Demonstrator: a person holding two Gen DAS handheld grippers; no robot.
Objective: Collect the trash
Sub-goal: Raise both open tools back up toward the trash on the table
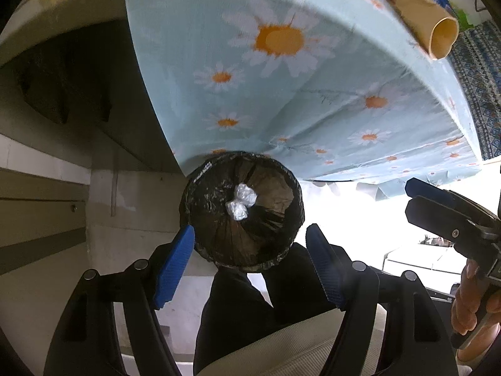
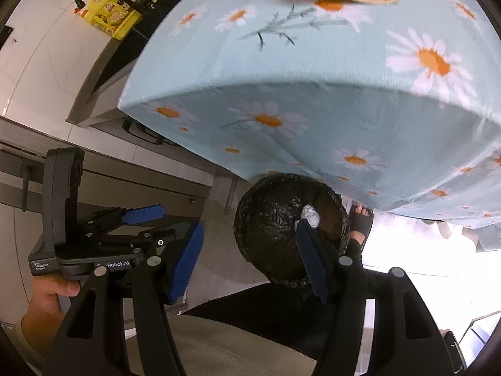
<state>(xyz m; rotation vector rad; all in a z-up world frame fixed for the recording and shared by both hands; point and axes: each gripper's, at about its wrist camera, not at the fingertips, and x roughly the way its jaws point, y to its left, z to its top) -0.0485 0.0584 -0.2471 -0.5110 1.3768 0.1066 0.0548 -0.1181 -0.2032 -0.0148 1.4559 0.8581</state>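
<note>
While both grippers hover over the bin (image 1: 241,210):
jaws: left gripper (image 1: 250,260) apart, empty; right gripper (image 2: 250,257) apart, empty
foil balls (image 1: 241,202): lying inside the bin
next: fetch the paper cup (image 1: 438,36) from the table (image 1: 281,100)

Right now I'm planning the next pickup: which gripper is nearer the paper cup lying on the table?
Hard to call; neither is close. Left gripper and right gripper both hang open over the trash bin below the table edge, well short of the paper cup.

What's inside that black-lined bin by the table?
Two crumpled balls of clear plastic lie at the bottom of the bin, on its black bag liner. From the right wrist view, the tool's finger covers part of them. Anything beneath the liner's folds stays hidden.
</note>
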